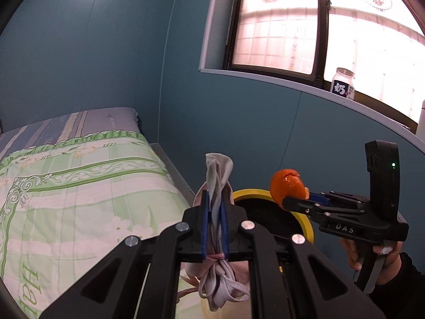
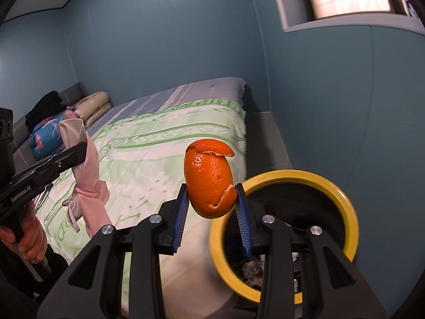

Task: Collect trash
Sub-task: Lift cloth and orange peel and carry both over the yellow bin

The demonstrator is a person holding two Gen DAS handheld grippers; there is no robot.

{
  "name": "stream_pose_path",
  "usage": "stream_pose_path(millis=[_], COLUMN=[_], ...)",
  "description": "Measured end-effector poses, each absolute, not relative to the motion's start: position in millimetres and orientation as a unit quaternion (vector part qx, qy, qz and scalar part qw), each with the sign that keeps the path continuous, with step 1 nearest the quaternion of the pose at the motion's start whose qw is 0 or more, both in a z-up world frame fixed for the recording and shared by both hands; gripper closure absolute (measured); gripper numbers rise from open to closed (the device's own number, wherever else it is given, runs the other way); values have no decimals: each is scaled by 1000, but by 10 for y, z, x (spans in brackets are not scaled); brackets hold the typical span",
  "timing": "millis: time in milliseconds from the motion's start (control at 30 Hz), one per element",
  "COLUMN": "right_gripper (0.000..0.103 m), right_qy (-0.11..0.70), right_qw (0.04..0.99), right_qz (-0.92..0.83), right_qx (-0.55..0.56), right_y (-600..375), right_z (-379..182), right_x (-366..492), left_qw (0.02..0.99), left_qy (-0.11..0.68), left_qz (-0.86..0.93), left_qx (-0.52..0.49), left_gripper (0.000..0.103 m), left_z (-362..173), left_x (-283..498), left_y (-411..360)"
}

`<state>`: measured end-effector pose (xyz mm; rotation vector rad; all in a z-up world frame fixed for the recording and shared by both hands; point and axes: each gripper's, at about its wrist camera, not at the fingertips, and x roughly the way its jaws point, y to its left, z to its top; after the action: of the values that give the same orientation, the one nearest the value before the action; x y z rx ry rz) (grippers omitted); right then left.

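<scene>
the left gripper (image 1: 214,212) is clenched on a pink-grey cloth bundle (image 1: 218,178) and the right gripper (image 2: 211,203) grasps an orange peel (image 2: 209,180), both beside the yellow-rimmed bin (image 2: 342,194).

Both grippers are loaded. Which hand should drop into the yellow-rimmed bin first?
Right, probably. The right gripper holds the orange peel shell beside the yellow-rimmed black bin. The left gripper, clamping the pink knotted cloth bundle, sits nearer the bed.

"DAS" is showing in white on the right gripper (image 1: 297,199); "奶" is standing on the jar (image 1: 343,83); the left gripper (image 2: 79,151) is bearing what looks like "GenRobot.AI".
</scene>
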<state>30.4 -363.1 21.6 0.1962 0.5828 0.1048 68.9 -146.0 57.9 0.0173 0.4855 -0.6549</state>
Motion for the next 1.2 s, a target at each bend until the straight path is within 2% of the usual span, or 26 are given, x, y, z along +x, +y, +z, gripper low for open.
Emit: stream_pose_path(millis=[567, 1200], right_gripper=[70, 70], right_qy=[291, 347], right_qw=[945, 922], right_qz=[-35, -58], right_qx=[146, 162], right_y=[-4387, -4653], right_z=[-81, -486], right_x=[255, 731], left_qw=[891, 863], left_qy=[252, 339], left_qz=[-376, -375], left_qx=[30, 15], left_gripper=[96, 96], left_z=[407, -422], left_x=[795, 1366], left_y=[-2518, -3108])
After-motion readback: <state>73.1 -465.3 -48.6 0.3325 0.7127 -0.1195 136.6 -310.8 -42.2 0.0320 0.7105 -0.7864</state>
